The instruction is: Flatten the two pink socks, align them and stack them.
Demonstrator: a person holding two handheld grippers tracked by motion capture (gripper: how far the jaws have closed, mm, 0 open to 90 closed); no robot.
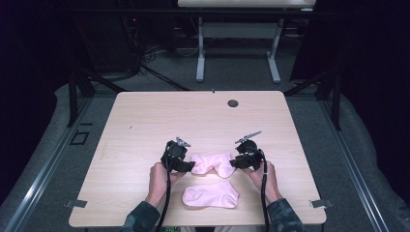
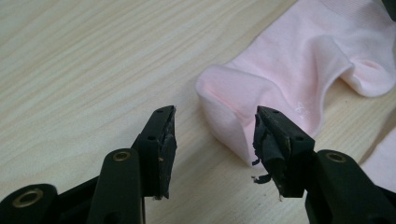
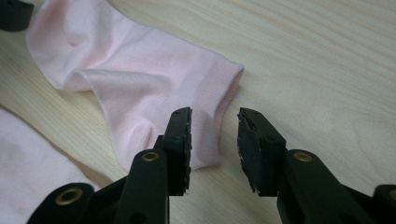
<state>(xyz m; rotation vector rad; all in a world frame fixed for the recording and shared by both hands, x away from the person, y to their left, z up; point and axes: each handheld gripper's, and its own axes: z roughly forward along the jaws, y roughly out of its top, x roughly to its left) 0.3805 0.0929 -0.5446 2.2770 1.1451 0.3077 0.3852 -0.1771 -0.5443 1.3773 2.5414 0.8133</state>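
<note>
At the near edge of the tabletop (image 1: 145, 116), a second pink sock (image 1: 211, 195) is seen lying flat, apart from both claws. Just beyond it, a pink sock (image 1: 212, 163) is spread crosswise between the two hands, bunched and folded in its middle. The left claw (image 2: 212, 133) is held at the sock's left end with its jaws apart; the rounded end of the sock lies in the gap, and no pad is pressed on it. The right claw (image 3: 214, 135) is held at the other end, its jaws also parted, with the corner of the sock's cuff lying beneath and between them, ungripped. Farther off, a small round hole (image 1: 233, 103) is set near the far edge.
</note>
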